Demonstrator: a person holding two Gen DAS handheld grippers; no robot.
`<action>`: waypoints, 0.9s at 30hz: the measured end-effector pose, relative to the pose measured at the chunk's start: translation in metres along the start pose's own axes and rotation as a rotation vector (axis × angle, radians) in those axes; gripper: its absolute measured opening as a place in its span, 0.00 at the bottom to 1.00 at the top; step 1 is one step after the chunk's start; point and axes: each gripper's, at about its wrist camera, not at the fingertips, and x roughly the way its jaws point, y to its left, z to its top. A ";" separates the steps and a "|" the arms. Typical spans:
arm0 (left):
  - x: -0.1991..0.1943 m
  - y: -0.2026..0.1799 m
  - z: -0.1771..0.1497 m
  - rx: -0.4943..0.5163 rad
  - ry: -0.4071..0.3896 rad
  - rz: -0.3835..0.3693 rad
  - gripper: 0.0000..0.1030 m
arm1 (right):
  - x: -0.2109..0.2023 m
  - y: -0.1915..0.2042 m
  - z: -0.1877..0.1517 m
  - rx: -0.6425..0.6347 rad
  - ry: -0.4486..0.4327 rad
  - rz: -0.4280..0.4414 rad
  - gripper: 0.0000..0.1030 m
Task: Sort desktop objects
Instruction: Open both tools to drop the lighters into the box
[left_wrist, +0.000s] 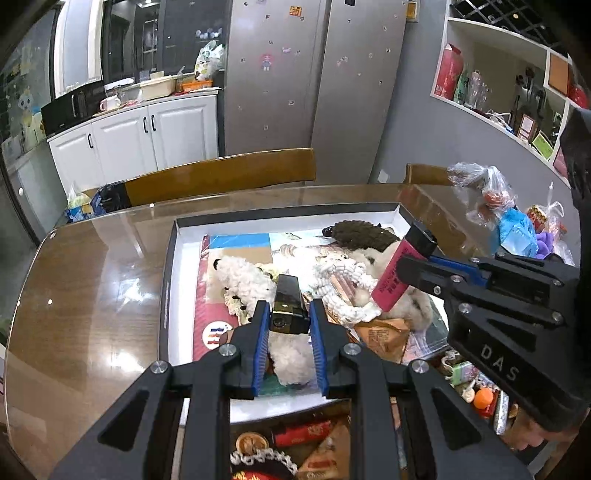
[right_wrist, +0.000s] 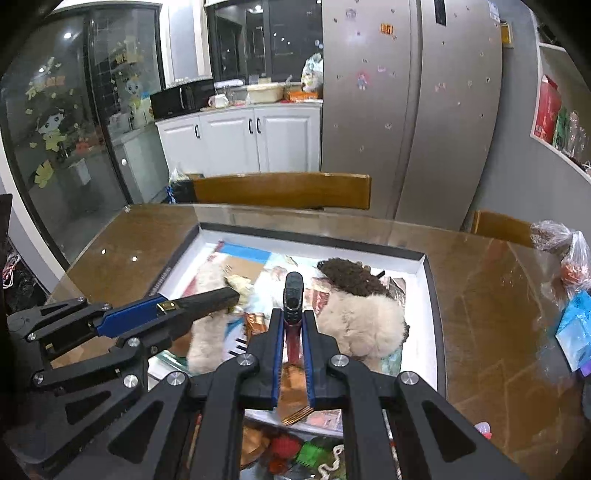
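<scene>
My left gripper (left_wrist: 289, 310) is shut on a small dark lighter (left_wrist: 286, 297) with a gold fitting. It hangs over the near part of a white-lined box with a black rim (left_wrist: 168, 295). To its right, my right gripper (left_wrist: 404, 271) is shut on a pink lighter with a black cap (left_wrist: 391, 284), held tilted above the box. In the right wrist view that lighter (right_wrist: 293, 291) stands upright between the fingers of the right gripper (right_wrist: 291, 315). The left gripper (right_wrist: 229, 295) reaches in from the left over the box (right_wrist: 430, 314).
The box holds a white woolly plush (left_wrist: 243, 277), a brown plush (right_wrist: 347, 277), a cream plush (right_wrist: 362, 325) and printed papers. Small packets and toys (left_wrist: 480, 398) crowd the table's near edge. Plastic bags (left_wrist: 480, 192) lie at the right, and a wooden chair (right_wrist: 280, 190) stands beyond the glass-topped table.
</scene>
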 end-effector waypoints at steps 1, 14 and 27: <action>0.002 0.000 0.000 0.003 0.004 0.000 0.21 | 0.003 -0.001 -0.001 0.004 0.005 -0.001 0.09; -0.008 -0.002 0.000 0.062 -0.044 0.113 0.81 | 0.003 -0.003 0.004 0.021 -0.019 -0.007 0.66; -0.034 0.006 0.006 0.023 -0.079 0.130 0.98 | -0.030 -0.005 0.013 0.031 -0.092 -0.034 0.78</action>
